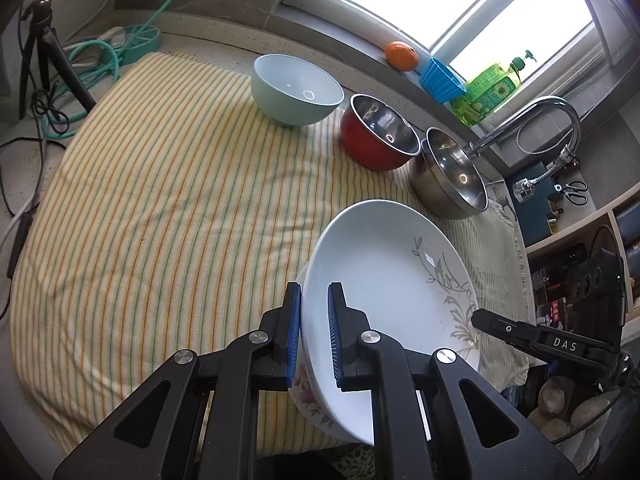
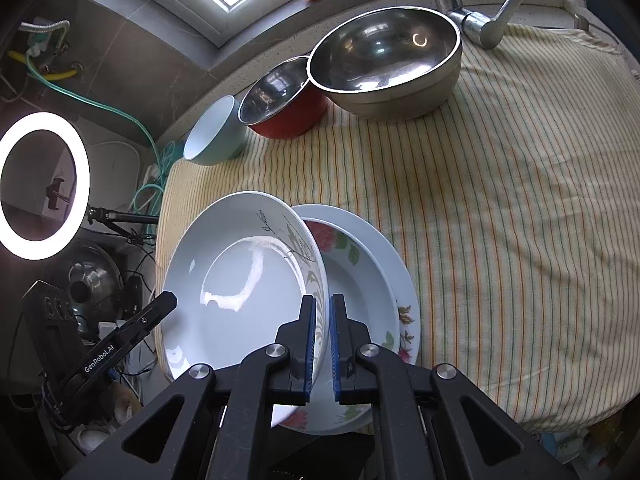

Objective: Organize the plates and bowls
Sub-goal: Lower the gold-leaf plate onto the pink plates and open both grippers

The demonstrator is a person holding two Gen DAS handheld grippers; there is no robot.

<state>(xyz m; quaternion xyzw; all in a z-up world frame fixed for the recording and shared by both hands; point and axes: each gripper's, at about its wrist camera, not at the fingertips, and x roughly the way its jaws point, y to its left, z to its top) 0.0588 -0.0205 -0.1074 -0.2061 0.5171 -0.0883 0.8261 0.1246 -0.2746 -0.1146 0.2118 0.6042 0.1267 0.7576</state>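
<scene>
Blue-padded jaws of the left gripper (image 1: 314, 334) are sitting narrow, straddling the near rim of the leaf-patterned plate (image 1: 384, 272), and the pads appear to be pinching it, though a sliver of gap on one side makes firm contact hard to confirm. Opposite, the right gripper (image 2: 322, 346) is clamping the same plate's far rim, its pads close together on either side of the porcelain. Between the two, the plate is hanging tilted, one edge raised, over the flowered plate (image 2: 360, 280) that is lying flat on the striped towel (image 2: 500, 220) near its front edge; a second rim seems to be showing beneath the flowered one, so a small stack may be forming. Farther back, the pale blue bowl (image 1: 296, 88), the red bowl (image 1: 378, 136) and the steel bowl (image 1: 448, 176) are standing in a row along the windowsill side, with the faucet (image 1: 532, 120) just beyond and an orange (image 1: 401, 55) on the sill. Judging by this, the plate-stacking step is in hand, with the bowls not yet nested. Next, both hands are needing to level the plate, centre it over the flowered one, lower it until the rims seat, and only then open, since an uneven release could let it slide off the stack.
</scene>
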